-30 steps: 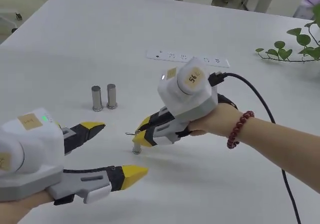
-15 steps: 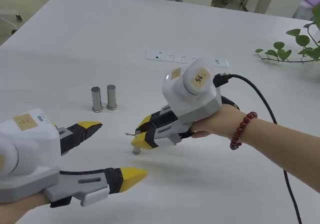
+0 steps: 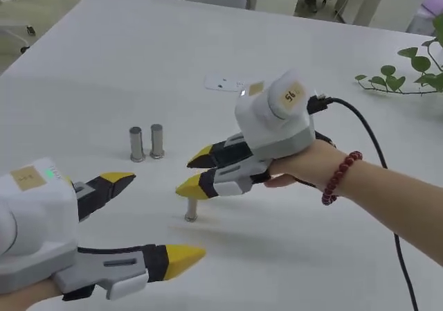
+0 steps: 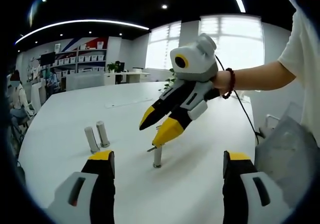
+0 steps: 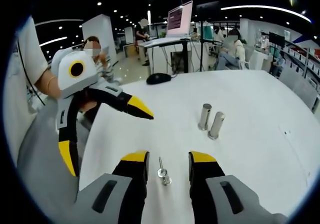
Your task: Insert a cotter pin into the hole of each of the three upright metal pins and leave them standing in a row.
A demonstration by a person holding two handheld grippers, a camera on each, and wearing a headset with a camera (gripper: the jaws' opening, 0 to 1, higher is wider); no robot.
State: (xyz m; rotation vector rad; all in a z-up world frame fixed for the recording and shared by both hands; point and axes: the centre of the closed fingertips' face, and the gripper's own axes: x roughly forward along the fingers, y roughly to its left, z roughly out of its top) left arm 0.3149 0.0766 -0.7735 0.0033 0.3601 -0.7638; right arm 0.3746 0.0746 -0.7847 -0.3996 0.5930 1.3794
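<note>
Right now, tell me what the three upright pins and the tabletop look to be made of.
Left standing pin and its neighbour: metal, likely steel; grey, dull brushed sheen with soft highlights. Third pin: same grey metal look; a thin wire-like cotter pin crosses its top, probably metal too. Tabletop: smooth white, matte, faint reflections; laminate or painted board, cannot tell which.

Metal, plastic, matt tabletop
I'm seeing the pins (image 3: 157, 141) gleaming as smooth grey metal on a matt white table (image 3: 104, 68); the left gripper (image 3: 166, 216) and right gripper (image 3: 185, 176) are showing smooth white, grey and yellow plastic.
</note>
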